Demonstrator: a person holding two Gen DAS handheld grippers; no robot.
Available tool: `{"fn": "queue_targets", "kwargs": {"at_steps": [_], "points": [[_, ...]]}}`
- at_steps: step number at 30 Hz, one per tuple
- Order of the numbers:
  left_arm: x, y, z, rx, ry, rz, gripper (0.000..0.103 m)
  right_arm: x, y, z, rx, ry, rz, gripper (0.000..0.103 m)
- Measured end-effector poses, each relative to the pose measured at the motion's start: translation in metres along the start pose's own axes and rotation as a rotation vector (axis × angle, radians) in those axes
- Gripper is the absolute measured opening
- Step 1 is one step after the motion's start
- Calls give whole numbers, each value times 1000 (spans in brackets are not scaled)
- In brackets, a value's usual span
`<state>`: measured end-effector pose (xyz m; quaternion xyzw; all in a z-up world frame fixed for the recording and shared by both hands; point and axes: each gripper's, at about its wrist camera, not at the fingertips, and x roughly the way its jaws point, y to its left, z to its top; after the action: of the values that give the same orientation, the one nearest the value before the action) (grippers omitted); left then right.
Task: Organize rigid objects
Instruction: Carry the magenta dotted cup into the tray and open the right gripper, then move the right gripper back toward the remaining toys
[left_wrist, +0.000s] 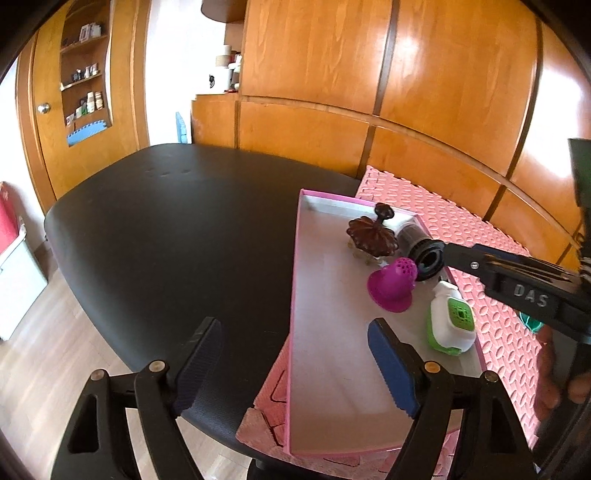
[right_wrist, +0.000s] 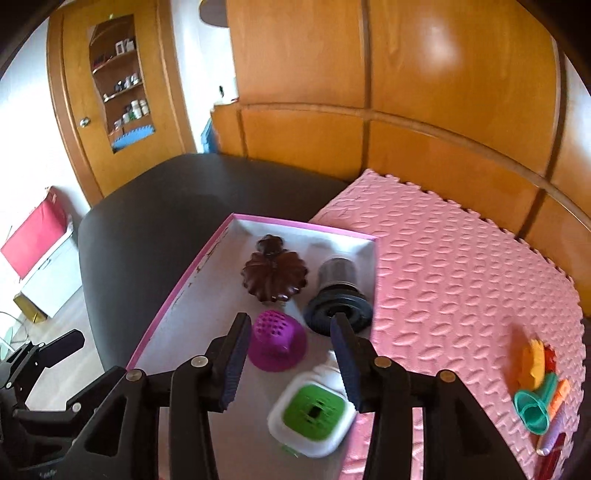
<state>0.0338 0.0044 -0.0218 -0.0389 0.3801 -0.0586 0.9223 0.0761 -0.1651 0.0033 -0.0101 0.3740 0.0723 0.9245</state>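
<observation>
A pink-rimmed white tray (left_wrist: 325, 332) (right_wrist: 192, 280) lies on the table and pink mat. In it lie a brown flower-shaped piece (left_wrist: 371, 236) (right_wrist: 275, 275), a black mesh filter (left_wrist: 424, 251) (right_wrist: 338, 299), a purple perforated cup (left_wrist: 391, 288) (right_wrist: 275, 339) and a white-and-green square device (left_wrist: 450, 321) (right_wrist: 310, 411). My left gripper (left_wrist: 291, 365) is open and empty over the tray's near left edge. My right gripper (right_wrist: 291, 358) is open and empty above the purple cup and the device; its arm shows in the left wrist view (left_wrist: 517, 284).
A pink foam mat (right_wrist: 461, 266) (left_wrist: 480, 236) covers the table's right part. A pile of small coloured plastic toys (right_wrist: 539, 387) lies on the mat at the right. The black table (left_wrist: 166, 229) reaches left. Wooden wall panels stand behind.
</observation>
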Motion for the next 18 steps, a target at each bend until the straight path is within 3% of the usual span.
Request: {"fn": "queue_targets", "kwargs": {"at_steps": [8,18], "points": [[-6,-14,-1,45,-7,-13,83,-35,-42,-16,72,-45,-51,45],[-10,-43,-4,129,-11,-43,83,-66,-127,-44,185,-40,-213,45]]}}
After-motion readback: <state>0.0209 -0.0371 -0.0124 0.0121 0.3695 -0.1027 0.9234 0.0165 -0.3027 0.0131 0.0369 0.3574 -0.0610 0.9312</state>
